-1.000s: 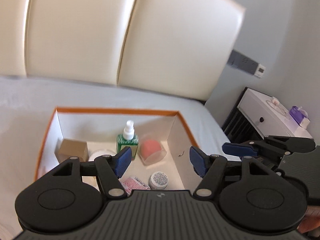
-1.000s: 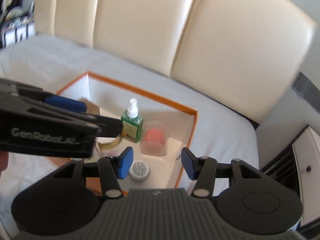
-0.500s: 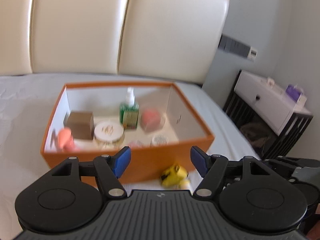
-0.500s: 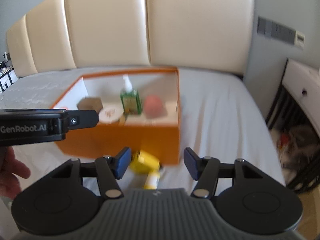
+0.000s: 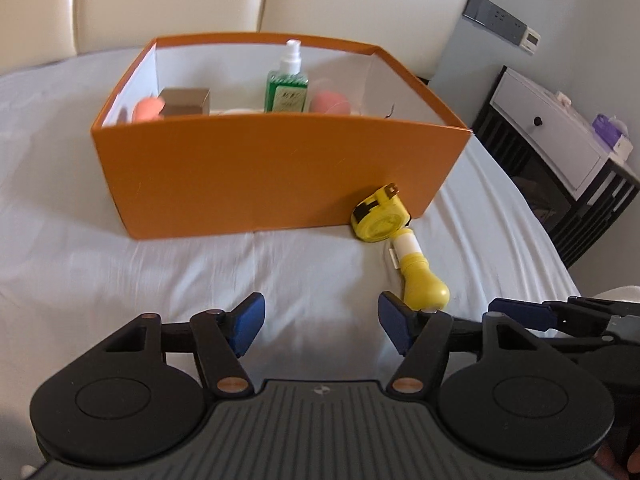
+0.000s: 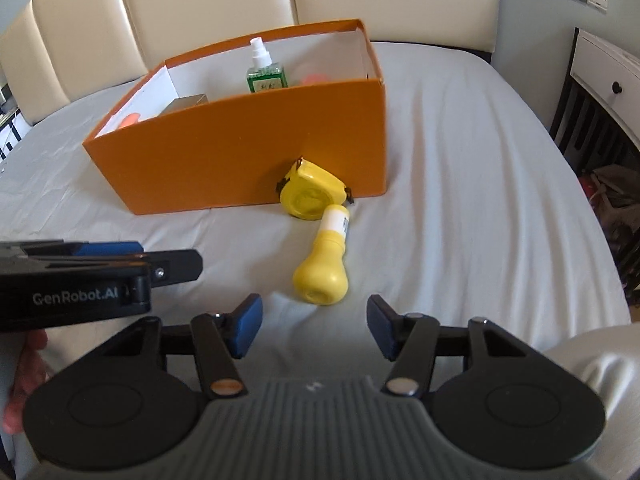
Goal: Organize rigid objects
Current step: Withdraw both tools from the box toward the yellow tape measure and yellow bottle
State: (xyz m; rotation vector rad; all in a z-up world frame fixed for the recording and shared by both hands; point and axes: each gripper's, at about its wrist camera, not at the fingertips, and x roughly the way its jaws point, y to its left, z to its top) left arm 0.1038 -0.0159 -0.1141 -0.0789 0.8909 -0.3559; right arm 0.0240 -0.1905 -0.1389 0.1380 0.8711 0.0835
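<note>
Sorting half-done: orange cardboard box [image 5: 256,172] holds several items | yellow bulb-shaped plastic bottle [image 6: 322,268], round yellow tape measure [image 6: 310,196] outstanding, ahead of my right gripper [image 6: 314,326] | both my grippers gape empty, left gripper [image 5: 320,326] just narrowed.

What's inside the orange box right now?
Showing above the box wall: green spray bottle, brown carton, two pinkish items. The front wall hides the floor and anything low.

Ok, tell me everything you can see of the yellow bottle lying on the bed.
The yellow bottle looks like smooth plastic: a bulbous body that narrows to a neck, then a white band and a yellow cap end. It lies on its side on the white sheet, round base towards the cameras, cap end right by the yellow tape measure at the orange box; contact there is unclear. Neither claw touches it.
</note>
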